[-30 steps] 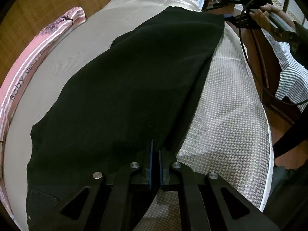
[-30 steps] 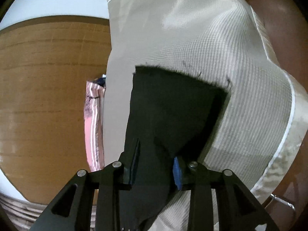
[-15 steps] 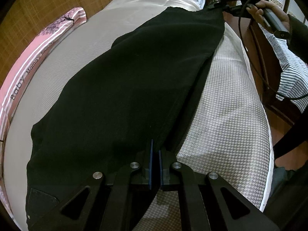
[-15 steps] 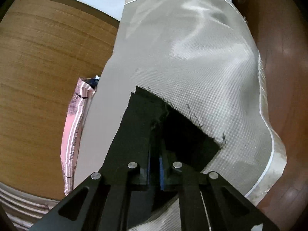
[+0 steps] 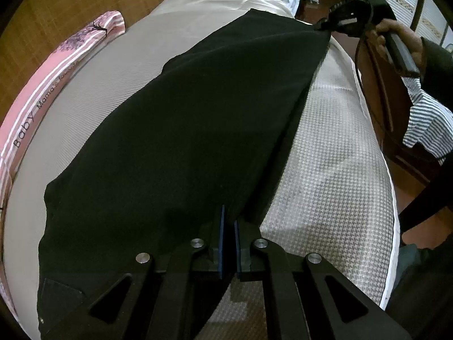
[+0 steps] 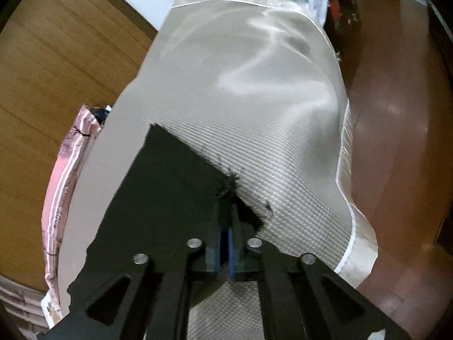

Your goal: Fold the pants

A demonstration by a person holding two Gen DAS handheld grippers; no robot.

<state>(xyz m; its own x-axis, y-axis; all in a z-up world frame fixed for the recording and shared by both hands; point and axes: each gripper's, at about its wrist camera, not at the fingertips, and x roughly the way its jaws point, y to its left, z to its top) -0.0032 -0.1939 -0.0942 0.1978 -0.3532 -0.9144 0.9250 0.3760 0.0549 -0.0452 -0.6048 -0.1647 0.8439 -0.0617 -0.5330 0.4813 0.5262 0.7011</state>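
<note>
On the bed [image 5: 325, 170], black pants [image 5: 184, 141] lie stretched lengthwise from the near end to the far end, beside a pink pillow [image 5: 42, 107] at the left. The left gripper [image 5: 228, 226] has its fingers pinched on the near edge of the fabric. The right gripper [image 6: 226, 218], held in a hand [image 5: 399, 39], has just closed its fingers on the frayed far hem corner.
</note>
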